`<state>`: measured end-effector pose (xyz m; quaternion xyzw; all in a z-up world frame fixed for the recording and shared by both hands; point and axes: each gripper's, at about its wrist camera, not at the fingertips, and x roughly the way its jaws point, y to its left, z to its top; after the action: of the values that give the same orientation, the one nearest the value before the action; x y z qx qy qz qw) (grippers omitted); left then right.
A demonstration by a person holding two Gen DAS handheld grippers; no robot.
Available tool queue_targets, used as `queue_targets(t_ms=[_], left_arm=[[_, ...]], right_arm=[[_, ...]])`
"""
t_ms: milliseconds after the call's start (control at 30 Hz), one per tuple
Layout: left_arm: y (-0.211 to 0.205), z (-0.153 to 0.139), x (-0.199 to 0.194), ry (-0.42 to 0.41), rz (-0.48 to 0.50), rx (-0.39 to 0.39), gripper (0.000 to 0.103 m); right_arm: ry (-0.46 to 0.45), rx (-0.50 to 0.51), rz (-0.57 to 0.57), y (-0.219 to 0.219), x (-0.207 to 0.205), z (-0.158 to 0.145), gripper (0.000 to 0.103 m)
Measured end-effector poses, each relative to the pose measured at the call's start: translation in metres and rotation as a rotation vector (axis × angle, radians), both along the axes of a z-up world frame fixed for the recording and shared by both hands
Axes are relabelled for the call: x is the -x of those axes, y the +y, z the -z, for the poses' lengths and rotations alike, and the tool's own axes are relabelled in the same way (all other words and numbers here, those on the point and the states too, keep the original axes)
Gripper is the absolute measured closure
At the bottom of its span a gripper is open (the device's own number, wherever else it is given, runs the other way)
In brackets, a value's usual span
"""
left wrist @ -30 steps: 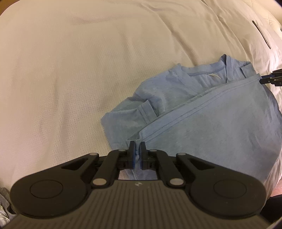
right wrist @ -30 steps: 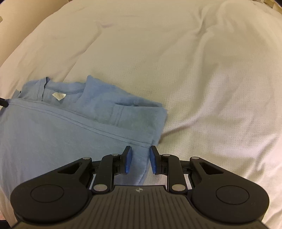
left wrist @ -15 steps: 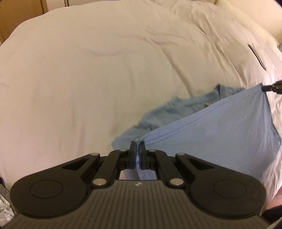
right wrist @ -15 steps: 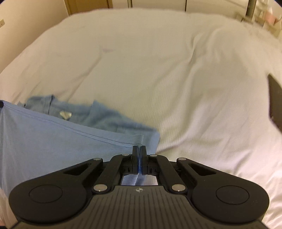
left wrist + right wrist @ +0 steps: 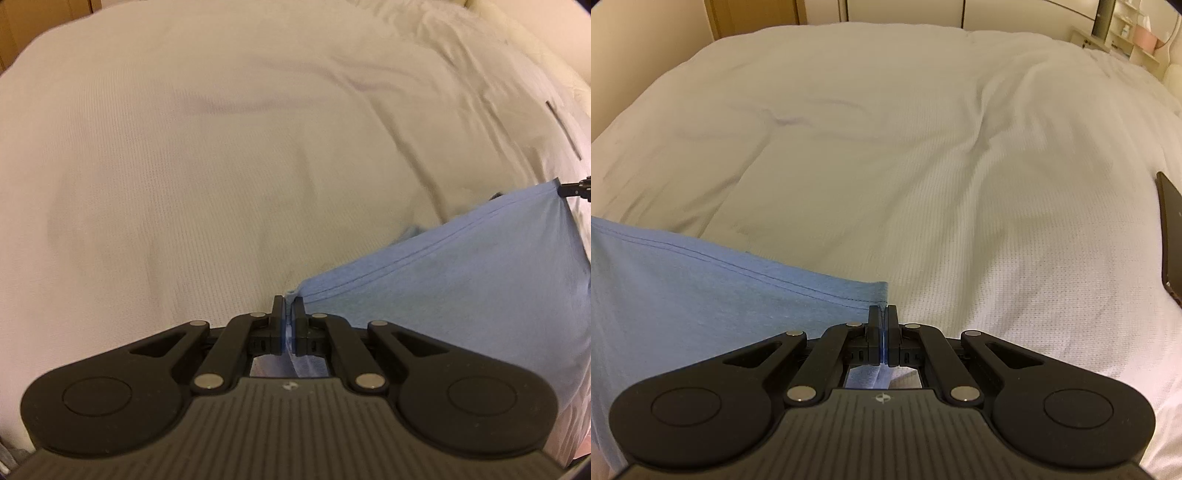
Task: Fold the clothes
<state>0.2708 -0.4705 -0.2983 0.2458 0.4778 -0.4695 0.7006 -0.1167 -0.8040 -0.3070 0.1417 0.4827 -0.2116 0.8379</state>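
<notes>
Left gripper [image 5: 287, 308]: jaws closed tight on one hem corner of the shirt [image 5: 461, 280]; a sliver of blue cloth shows between the pads and behind them.

Right gripper [image 5: 882, 317]: jaws closed tight on the other hem corner of the shirt [image 5: 701, 288]; cloth shows pinched in the gap. In the left view its black tip [image 5: 576, 189] sits at the far right edge, at the shirt's upper corner.

Shirt: light blue, double-stitched hem. Held up off the bed [image 5: 886, 147] by both corners, the hem drawn fairly taut between the grippers, the rest hanging below the hem line.

Bed: white textured cover, softly creased, filling both views.

Dark flat slab [image 5: 1171, 236]: lies on the cover at right, well apart from the shirt; kind not clear.
</notes>
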Motion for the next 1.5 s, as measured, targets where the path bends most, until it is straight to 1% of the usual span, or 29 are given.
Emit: queue_targets(t_ms=[133,233,333,400,467,600,733,833,900,967,1100,1200,1233,1267,1333,1400,1433,1500], left_arm=[[-0.004,0.019,-0.002,0.016,0.004,-0.037,0.103],[0.000,0.008,0.002,-0.016,0.014,0.002,0.103],[0.012,-0.010,0.005,-0.044,0.008,0.059,0.102],[0.017,-0.010,0.005,-0.041,-0.003,0.062,0.102],[0.017,-0.003,0.002,-0.026,-0.009,0.049,0.102],[0.015,0.012,-0.003,0.003,-0.018,0.022,0.102],[0.006,0.021,-0.003,0.012,0.000,-0.011,0.098],[0.003,0.023,-0.003,0.010,0.013,-0.021,0.098],[0.001,0.024,-0.004,0.007,0.024,-0.028,0.098],[0.000,0.024,-0.003,0.003,0.035,-0.030,0.098],[0.001,0.025,-0.003,0.001,0.040,-0.030,0.098],[0.002,0.024,0.000,-0.001,0.043,-0.030,0.098],[0.003,0.021,0.002,-0.004,0.047,-0.027,0.098],[0.005,0.019,0.003,-0.008,0.051,-0.023,0.099],[0.009,0.011,0.007,-0.022,0.059,-0.007,0.101],[0.015,-0.003,0.008,-0.056,0.061,0.042,0.102],[0.018,-0.010,0.006,-0.063,0.047,0.065,0.102],[0.023,-0.016,0.000,-0.065,0.012,0.090,0.103]], right_arm=[[0.032,-0.015,0.010,-0.004,-0.003,0.015,0.103],[0.038,-0.012,0.017,-0.004,-0.006,0.019,0.103],[-0.002,0.010,0.032,-0.001,-0.003,0.006,0.103],[-0.018,0.038,0.034,0.004,0.001,-0.002,0.103],[-0.018,0.052,0.053,0.006,0.006,-0.003,0.103],[0.010,0.025,0.121,-0.004,0.007,0.012,0.103],[0.026,-0.013,0.076,-0.006,-0.004,0.019,0.103],[0.022,-0.047,0.034,0.000,-0.012,0.019,0.103],[0.024,-0.063,0.012,0.005,-0.016,0.020,0.089],[0.030,-0.066,0.011,0.005,-0.018,0.022,0.080],[0.029,-0.067,0.025,0.001,-0.019,0.027,0.080],[0.021,-0.083,0.026,-0.005,-0.025,0.035,0.081],[0.019,-0.088,0.023,-0.008,-0.026,0.038,0.086],[0.019,-0.090,0.018,-0.009,-0.026,0.037,0.102],[0.017,-0.079,0.006,-0.008,-0.024,0.031,0.103],[0.000,-0.030,-0.001,-0.002,-0.019,0.017,0.103],[-0.015,-0.004,-0.002,0.000,-0.014,0.008,0.103],[-0.031,0.007,0.012,0.001,-0.008,0.001,0.103]])
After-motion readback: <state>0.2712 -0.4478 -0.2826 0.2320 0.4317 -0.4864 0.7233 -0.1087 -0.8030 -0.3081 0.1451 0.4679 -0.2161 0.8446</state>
